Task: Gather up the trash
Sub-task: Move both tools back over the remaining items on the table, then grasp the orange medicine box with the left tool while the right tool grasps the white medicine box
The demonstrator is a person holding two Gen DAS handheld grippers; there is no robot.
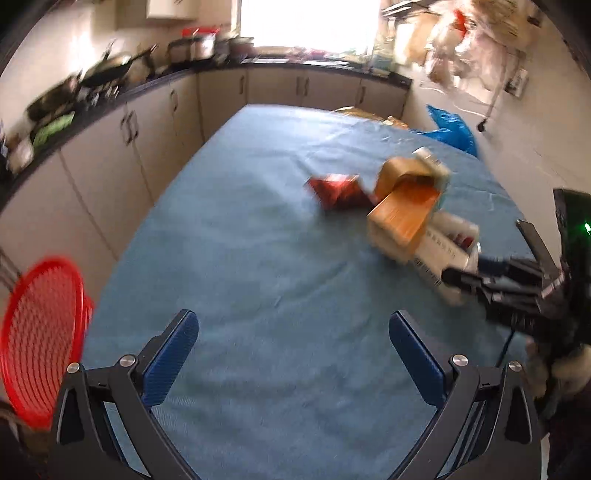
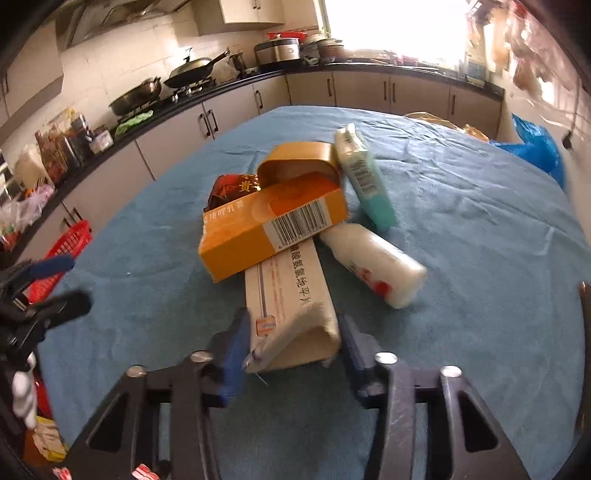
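My right hand-held gripper (image 2: 295, 343) pinches the white carton (image 2: 291, 295); lift it slowly from under the orange box (image 2: 273, 229). My left hand-held gripper (image 1: 293, 350) is spread, empty.

window (image 2: 399, 22): bright, overexposed | cabinets (image 2: 369, 90): beige, under dark countertop (image 2: 207, 99) | wall (image 2: 122, 55): white tile
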